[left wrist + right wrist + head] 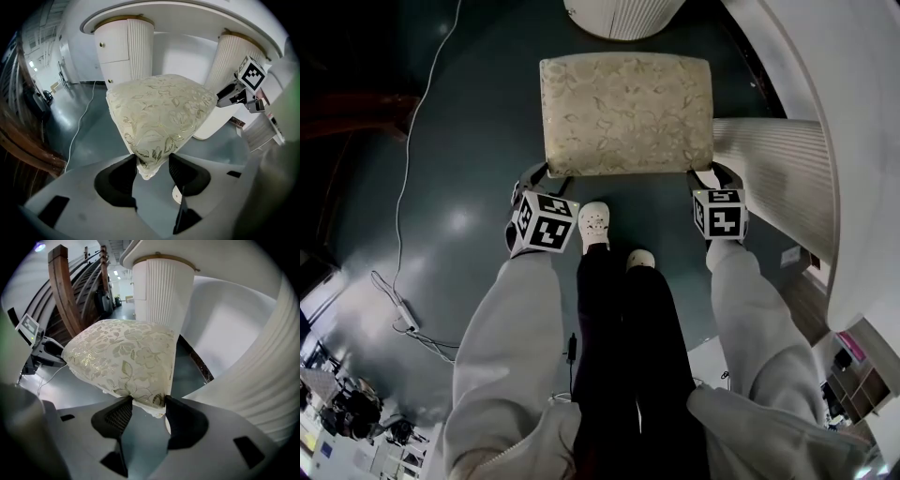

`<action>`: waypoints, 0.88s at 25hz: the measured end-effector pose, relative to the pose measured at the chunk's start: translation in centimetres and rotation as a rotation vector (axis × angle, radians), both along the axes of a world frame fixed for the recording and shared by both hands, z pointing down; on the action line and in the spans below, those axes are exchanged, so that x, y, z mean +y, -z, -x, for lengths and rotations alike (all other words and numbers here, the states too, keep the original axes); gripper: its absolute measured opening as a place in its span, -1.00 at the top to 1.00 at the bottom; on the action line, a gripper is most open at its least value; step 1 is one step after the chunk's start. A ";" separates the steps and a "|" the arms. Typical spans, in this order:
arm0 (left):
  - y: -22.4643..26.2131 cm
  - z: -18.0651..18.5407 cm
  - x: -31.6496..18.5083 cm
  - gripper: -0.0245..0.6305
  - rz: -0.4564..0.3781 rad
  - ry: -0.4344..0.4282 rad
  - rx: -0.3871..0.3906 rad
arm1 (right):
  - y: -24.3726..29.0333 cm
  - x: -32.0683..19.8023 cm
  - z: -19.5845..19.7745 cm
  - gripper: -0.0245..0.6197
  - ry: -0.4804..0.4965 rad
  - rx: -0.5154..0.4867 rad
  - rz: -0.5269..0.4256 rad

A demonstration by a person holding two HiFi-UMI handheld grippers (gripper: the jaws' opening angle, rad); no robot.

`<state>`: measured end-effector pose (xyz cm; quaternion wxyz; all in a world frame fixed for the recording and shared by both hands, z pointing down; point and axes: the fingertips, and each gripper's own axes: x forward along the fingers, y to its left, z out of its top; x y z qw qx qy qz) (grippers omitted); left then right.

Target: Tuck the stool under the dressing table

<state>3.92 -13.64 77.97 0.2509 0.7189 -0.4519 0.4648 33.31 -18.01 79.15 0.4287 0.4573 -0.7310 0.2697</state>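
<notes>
The stool [626, 112] has a cream cushion with a gold leaf pattern and stands on the dark floor in front of me. Its near left corner [151, 159] sits between the pads of my left gripper [152, 165], which press on it. My right gripper [147, 405] is shut the same way on the near right corner [150, 399]. In the head view the left gripper [546, 174] and right gripper [712, 174] flank the stool's near edge. The white dressing table [853, 141] curves along the right, with one fluted pedestal [769, 169] beside the stool and another [623, 14] beyond it.
A thin cable [403, 187] runs down the floor at the left to a power strip [405, 319]. The person's white shoes [594, 225] stand just behind the stool. A wooden stair rail [65, 296] rises at the left of the right gripper view.
</notes>
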 end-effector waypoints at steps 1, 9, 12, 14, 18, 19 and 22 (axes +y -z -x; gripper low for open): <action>-0.1 0.1 0.0 0.26 -0.003 -0.005 -0.004 | -0.1 0.0 0.1 0.07 -0.008 0.002 -0.002; 0.2 0.1 0.2 0.33 0.011 -0.067 0.005 | 0.6 0.2 -0.2 0.10 -0.114 0.072 -0.006; 0.0 0.0 0.2 0.35 -0.010 -0.074 0.001 | 0.1 0.0 -0.3 0.13 -0.162 0.076 -0.033; 0.0 -0.1 0.2 0.36 -0.021 -0.085 -0.006 | -0.1 0.0 -0.4 0.14 -0.196 0.066 -0.049; 0.4 -0.2 0.4 0.36 -0.028 -0.097 -0.013 | 0.2 -0.1 -0.5 0.15 -0.215 0.066 -0.063; 0.5 -0.2 0.5 0.37 -0.027 -0.097 -0.014 | 0.3 -0.1 -0.5 0.15 -0.216 0.066 -0.066; 0.6 -0.2 0.5 0.37 -0.025 -0.092 -0.017 | 0.4 -0.3 -0.4 0.15 -0.217 0.060 -0.085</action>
